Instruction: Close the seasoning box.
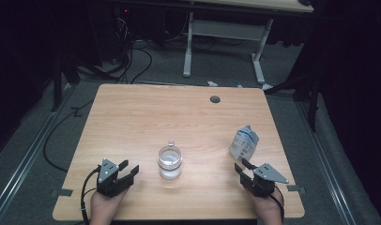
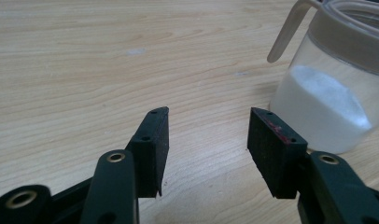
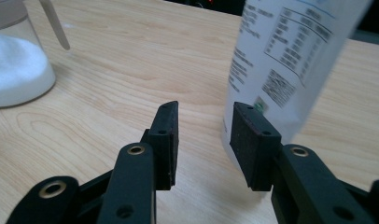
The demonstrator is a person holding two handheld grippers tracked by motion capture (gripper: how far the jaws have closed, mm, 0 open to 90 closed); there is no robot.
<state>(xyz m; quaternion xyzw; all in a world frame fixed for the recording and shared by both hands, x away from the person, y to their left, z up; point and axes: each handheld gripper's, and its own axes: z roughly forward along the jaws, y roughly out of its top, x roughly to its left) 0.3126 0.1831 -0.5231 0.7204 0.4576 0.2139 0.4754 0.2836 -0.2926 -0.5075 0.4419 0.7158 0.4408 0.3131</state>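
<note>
Presently, no handling has begun. The left gripper (image 1: 128,172) rests near the table's (image 1: 146,112) front edge, jaws wide and empty, just beside the clear jar (image 1: 170,163), which stands upright at centre front, part-filled with white powder, spoon handle (image 2: 286,33) protruding. The right gripper (image 1: 241,168) sits at the foot of the upright white pouch (image 1: 243,143), jaws wide, one pad close against it but not gripping. Judged outstanding: grasping the pouch, steadying the jar, and any transfer of contents.
</note>
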